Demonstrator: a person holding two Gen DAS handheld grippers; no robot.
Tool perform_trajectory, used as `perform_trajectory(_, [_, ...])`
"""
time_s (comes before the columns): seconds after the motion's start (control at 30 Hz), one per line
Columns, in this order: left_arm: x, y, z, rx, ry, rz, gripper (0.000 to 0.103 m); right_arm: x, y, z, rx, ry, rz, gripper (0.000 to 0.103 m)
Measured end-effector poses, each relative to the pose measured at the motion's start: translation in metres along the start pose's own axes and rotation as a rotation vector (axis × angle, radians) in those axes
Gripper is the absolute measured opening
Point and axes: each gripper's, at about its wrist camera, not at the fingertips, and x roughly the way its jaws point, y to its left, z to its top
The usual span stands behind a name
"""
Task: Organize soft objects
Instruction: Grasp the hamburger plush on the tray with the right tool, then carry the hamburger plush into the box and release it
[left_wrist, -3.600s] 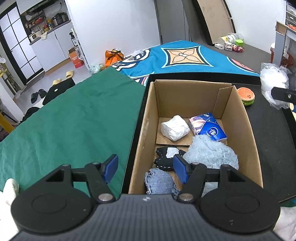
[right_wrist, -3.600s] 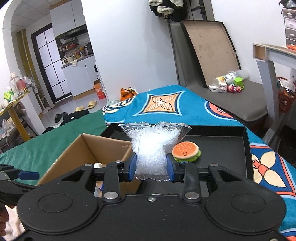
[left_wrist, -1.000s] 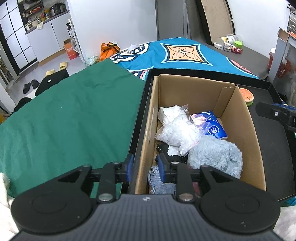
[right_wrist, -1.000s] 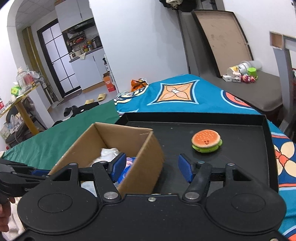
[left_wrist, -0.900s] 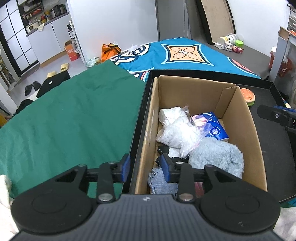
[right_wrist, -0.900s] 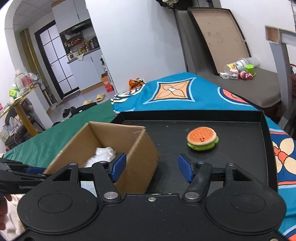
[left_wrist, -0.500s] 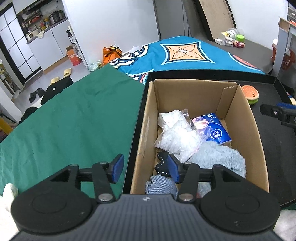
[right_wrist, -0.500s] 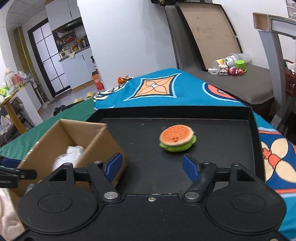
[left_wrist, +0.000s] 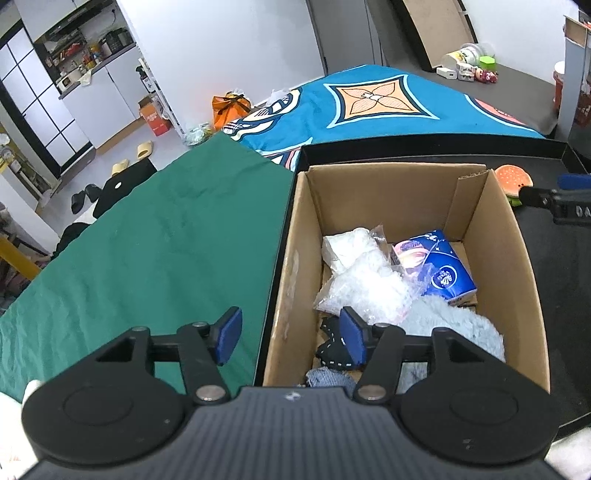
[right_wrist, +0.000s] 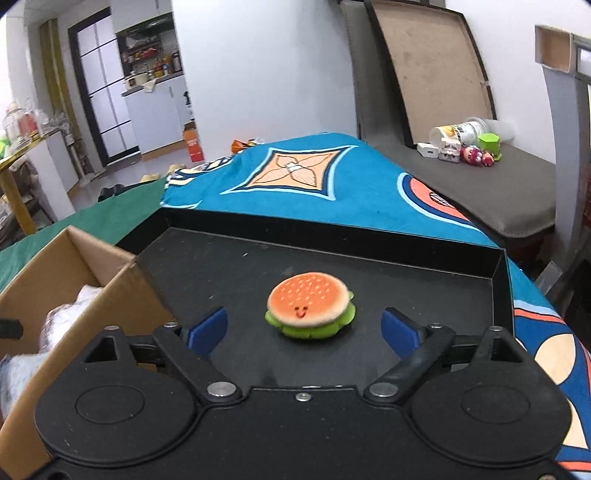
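The right gripper (right_wrist: 304, 330) has just been opening, and its two blue pads now stand very wide apart. Nothing is held. The soft toy burger (right_wrist: 309, 304) sits on the black tray (right_wrist: 406, 266) just ahead of the gap between the pads, at 12 o'clock from the gripper. It does not touch either pad. It has an orange bun with a little smile and green edges.

At 9 o'clock from the burger is a brown cardboard box (right_wrist: 122, 295) that also stands on the tray.

The left gripper (left_wrist: 291, 338) has just been opening too. Its pads stand about half open and hold nothing. The near left wall of the box (left_wrist: 284, 295) is in the gap between them, but the pads do not press on it.

Inside the box are a clear bag of white stuff (left_wrist: 365, 288), a blue pack of tissues (left_wrist: 443, 273), a fluffy pale blue thing (left_wrist: 454, 328), a black soft thing (left_wrist: 332, 347) and a bit of jeans cloth (left_wrist: 328, 376). At 9 o'clock from the box lies a green cloth (left_wrist: 147, 251).
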Motion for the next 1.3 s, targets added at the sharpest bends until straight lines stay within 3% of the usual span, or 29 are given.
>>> perform_trajectory(0.47, [0.015,-0.017,0.005,0.022,0.023,0.037,0.062,0.038,0.002,-0.001,0.032,0.027,-0.019,0.089])
perform_trajectory(0.53, [0.015,-0.018,0.005,0.027,0.025,0.034,0.062,0.040,0.004,-0.002,0.009,0.026,-0.031,0.081])
perform_trajectory(0.57, [0.015,-0.019,0.005,0.027,0.025,0.034,0.062,0.041,0.003,-0.003,0.005,0.029,-0.039,0.069])
perform_trajectory(0.63, [0.014,-0.020,0.006,0.030,0.022,0.038,0.062,0.040,0.001,-0.005,-0.004,0.025,-0.052,0.056])
perform_trajectory(0.7, [0.014,-0.020,0.006,0.028,0.023,0.038,0.062,0.035,-0.001,-0.005,0.002,0.031,-0.058,0.052])
perform_trajectory(0.97, [0.013,-0.020,0.005,0.023,0.023,0.042,0.062,0.003,-0.008,-0.017,0.075,0.042,-0.111,0.050])
perform_trajectory(1.3, [0.007,-0.016,0.005,0.004,0.016,0.012,0.062,-0.032,-0.002,-0.012,0.113,0.005,-0.094,0.050])
